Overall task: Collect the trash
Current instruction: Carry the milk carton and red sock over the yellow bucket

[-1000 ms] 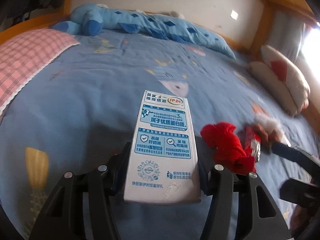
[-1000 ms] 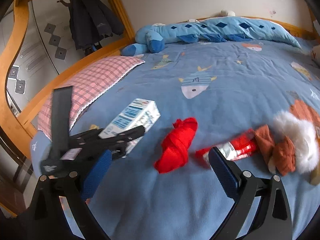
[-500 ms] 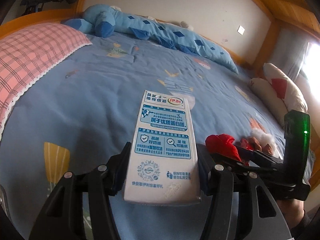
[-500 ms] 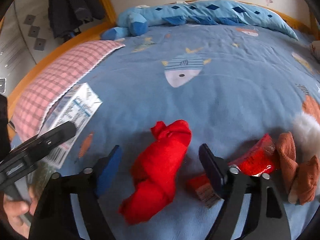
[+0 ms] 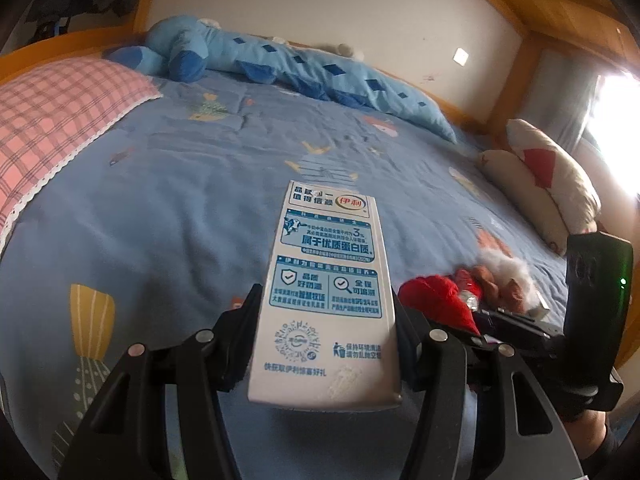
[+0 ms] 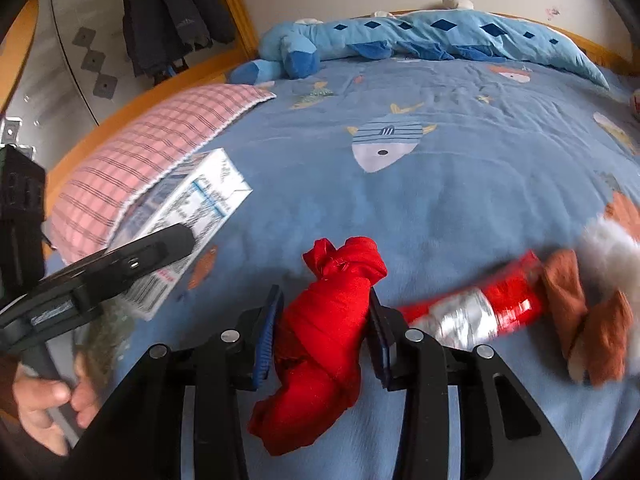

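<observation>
My left gripper (image 5: pixel 326 312) is shut on a white and blue milk carton (image 5: pixel 326 296) and holds it above the blue bed; the carton also shows in the right wrist view (image 6: pixel 192 216). My right gripper (image 6: pixel 324 320) has closed on a knotted red cloth (image 6: pixel 328 332) that lies on the blanket, its blue pads (image 6: pixel 266 332) pressing both sides. The cloth shows in the left wrist view (image 5: pixel 436 300) too. A red and silver snack wrapper (image 6: pixel 484 312) lies just right of the cloth.
A brown and white plush toy (image 6: pixel 600 288) lies right of the wrapper. A pink checked pillow (image 6: pixel 160 148) is at the left, a long blue plush (image 6: pixel 400 36) along the far wall, a cream pillow (image 5: pixel 548 184) at the right. The wooden bed frame (image 5: pixel 520 64) surrounds the bed.
My right gripper moved left from the wrapper to the red cloth and closed its fingers on it. My left gripper lifted the carton a little and kept hold.
</observation>
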`<state>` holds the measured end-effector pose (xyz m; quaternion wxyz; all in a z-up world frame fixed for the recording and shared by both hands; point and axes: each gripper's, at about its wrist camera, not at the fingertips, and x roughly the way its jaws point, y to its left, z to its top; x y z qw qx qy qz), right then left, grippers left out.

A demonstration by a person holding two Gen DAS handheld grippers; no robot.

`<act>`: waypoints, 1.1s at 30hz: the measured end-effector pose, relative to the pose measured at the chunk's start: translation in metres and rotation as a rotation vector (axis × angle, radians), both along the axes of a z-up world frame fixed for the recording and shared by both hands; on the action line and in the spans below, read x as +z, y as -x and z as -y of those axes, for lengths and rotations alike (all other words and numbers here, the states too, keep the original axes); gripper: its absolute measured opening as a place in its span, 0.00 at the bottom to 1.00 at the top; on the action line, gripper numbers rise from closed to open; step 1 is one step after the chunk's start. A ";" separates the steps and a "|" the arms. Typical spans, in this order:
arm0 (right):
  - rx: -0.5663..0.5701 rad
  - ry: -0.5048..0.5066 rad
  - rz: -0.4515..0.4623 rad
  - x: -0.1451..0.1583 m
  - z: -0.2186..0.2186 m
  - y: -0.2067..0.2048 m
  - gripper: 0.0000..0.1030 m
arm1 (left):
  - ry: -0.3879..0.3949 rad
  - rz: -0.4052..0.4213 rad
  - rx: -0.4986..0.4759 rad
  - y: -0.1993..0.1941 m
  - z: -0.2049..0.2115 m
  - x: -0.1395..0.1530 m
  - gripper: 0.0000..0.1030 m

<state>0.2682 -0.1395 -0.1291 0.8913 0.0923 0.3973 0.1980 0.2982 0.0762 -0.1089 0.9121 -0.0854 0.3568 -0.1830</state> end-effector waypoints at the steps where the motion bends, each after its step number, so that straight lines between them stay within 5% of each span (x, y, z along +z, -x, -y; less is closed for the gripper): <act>1: -0.001 -0.017 -0.002 0.002 0.003 0.006 0.38 | 0.002 0.003 -0.011 0.002 0.003 0.001 0.56; 14: -0.087 -0.026 0.040 0.048 0.072 0.114 0.38 | 0.019 0.027 -0.222 0.071 0.088 0.020 0.56; 33: -0.372 -0.044 0.153 0.082 0.199 0.283 0.38 | 0.034 0.005 -0.553 0.207 0.225 0.031 0.56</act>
